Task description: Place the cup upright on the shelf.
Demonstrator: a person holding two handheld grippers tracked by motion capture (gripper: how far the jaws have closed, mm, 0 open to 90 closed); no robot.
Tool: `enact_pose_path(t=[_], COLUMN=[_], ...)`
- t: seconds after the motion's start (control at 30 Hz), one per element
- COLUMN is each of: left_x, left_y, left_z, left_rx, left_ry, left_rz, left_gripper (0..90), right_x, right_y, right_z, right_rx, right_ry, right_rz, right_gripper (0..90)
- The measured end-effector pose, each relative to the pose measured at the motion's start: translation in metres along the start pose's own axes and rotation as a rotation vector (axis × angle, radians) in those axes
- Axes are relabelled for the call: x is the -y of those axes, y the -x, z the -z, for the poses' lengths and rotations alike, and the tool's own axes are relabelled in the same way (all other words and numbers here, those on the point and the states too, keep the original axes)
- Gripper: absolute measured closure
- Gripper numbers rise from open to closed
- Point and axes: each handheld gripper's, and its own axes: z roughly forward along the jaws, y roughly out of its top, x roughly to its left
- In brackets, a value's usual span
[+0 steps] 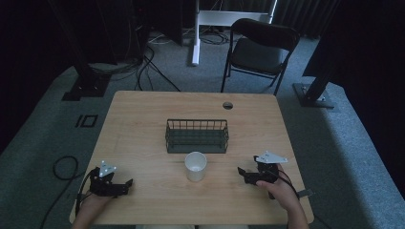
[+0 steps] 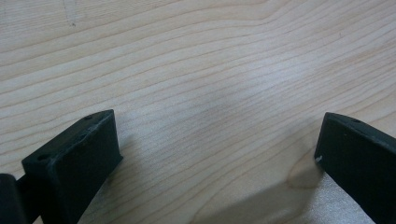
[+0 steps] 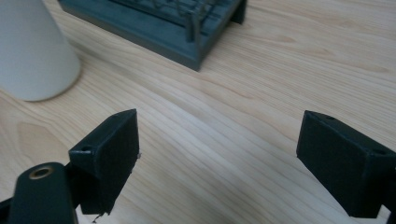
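A: Both hands are sitting low at the near edge of the tabletop [image 1: 143,109], nothing picked up so far. The left gripper [image 1: 125,183] is pointing inward with its fingers [image 2: 74,158] spread wide, just bare wood between them.

B: And the right gripper [image 1: 242,172]?

A: Same story: fingers [image 3: 109,149] spread wide, gripping nothing, aiming toward the middle. The white cup [image 1: 196,165] is standing upright ahead of those fingers and off to their left, apart from them, not touching. In the right gripper view the cup [image 3: 32,51] is showing beyond the left finger.

B: Where's the basket?

A: The dark wire basket [image 1: 197,136] is sitting just past the cup, farther from both sets of fingers, and it's looking empty from up here. Its corner [image 3: 187,37] is peeking in ahead of the right fingers.

B: So how far along are we?

A: I'd say right at the start. The cup is sitting between the two grippers, untouched. My guess is that it's heading for the basket, so the reach, the grasp, the lift and the placing are all left.
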Motion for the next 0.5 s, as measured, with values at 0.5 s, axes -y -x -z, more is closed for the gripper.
enact_pose_path(t=[0.5], left_x=[0.000], left_y=[0.000], left_z=[0.000], left_rx=[0.000], left_ry=[0.000], left_rz=[0.000], left_gripper=[0.1], right_x=[-0.011], right_y=[-0.023], right_z=[-0.007], right_rx=[-0.083], right_ry=[0.009], right_rz=[0.050], right_gripper=[12.8])
